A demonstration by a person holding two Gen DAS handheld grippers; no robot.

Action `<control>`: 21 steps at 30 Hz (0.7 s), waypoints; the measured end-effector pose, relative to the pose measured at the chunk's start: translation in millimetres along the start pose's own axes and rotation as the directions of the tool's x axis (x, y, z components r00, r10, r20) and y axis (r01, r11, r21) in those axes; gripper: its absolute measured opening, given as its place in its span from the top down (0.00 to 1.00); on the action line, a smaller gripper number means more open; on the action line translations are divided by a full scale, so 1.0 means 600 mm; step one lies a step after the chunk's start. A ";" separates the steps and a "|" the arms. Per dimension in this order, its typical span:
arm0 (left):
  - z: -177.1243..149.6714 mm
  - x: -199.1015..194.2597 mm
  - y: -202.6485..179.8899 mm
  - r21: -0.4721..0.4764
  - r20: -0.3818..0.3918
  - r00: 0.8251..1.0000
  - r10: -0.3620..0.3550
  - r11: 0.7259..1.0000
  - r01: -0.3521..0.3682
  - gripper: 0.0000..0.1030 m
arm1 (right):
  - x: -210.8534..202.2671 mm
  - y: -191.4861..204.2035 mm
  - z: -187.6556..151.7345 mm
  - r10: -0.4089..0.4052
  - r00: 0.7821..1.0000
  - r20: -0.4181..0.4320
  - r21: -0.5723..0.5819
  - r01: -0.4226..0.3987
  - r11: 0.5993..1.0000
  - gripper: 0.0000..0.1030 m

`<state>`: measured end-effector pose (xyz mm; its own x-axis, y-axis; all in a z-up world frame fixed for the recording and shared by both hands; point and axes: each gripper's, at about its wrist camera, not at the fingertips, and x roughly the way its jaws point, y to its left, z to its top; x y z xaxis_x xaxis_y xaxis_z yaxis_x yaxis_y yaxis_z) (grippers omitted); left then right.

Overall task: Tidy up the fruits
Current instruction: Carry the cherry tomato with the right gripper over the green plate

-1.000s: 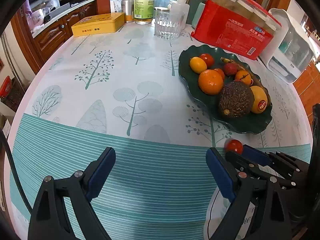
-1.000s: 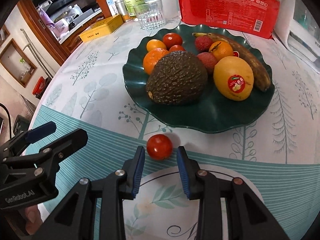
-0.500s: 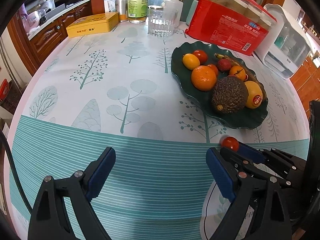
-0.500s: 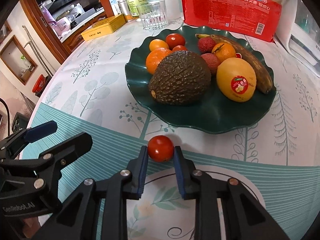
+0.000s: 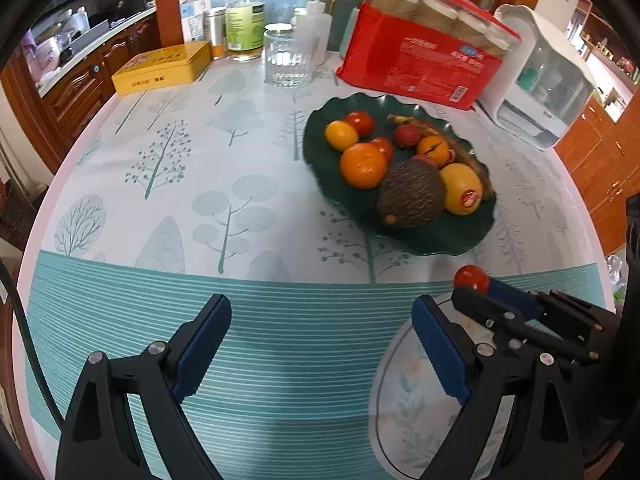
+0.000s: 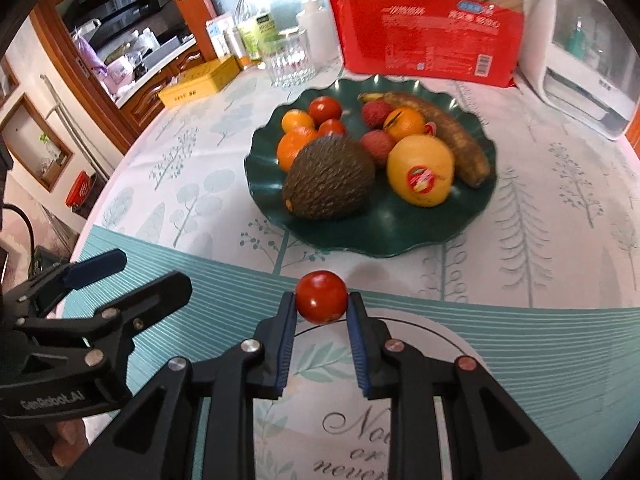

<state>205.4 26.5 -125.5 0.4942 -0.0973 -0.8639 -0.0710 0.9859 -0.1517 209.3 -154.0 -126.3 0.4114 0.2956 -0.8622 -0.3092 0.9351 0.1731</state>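
A dark green wavy plate (image 6: 404, 236) (image 5: 440, 240) holds an avocado (image 6: 328, 178), a yellow fruit with a sticker (image 6: 420, 170), oranges, tomatoes, lychees and a brown banana (image 6: 444, 132). My right gripper (image 6: 322, 304) is shut on a small red tomato (image 6: 322, 296) and holds it above the table, short of the plate's near rim. The tomato also shows in the left wrist view (image 5: 471, 279). My left gripper (image 5: 320, 332) is open and empty over the striped cloth, left of the right gripper (image 5: 480, 296).
At the back stand a drinking glass (image 5: 288, 58), a yellow tin (image 5: 162, 66), bottles (image 5: 245, 16), a red pack of paper cups (image 5: 420, 60) and a white appliance (image 5: 544, 80). The round table's edge curves at left and right.
My right gripper closed on the tomato and lifted it off the table. Both views have risen and drawn back a little from the plate. The left gripper stays open.
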 end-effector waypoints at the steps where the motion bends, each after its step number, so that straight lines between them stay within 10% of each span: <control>1: 0.005 -0.005 -0.003 0.004 0.001 1.000 -0.002 1.000 0.002 0.12 | -0.008 -0.003 0.005 -0.001 1.000 0.003 0.006 0.001 1.000 0.75; 21: 0.252 -0.156 -0.030 0.005 0.136 0.988 0.067 0.998 -0.069 0.01 | -0.183 -0.014 0.286 -0.127 0.966 0.227 -0.036 0.138 0.990 0.75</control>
<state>291.7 38.8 30.7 0.6018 -0.0111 -0.7986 -0.1005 0.9909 -0.0895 313.7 -160.6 48.5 0.6309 0.2112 -0.7465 -0.2797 0.9594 0.0350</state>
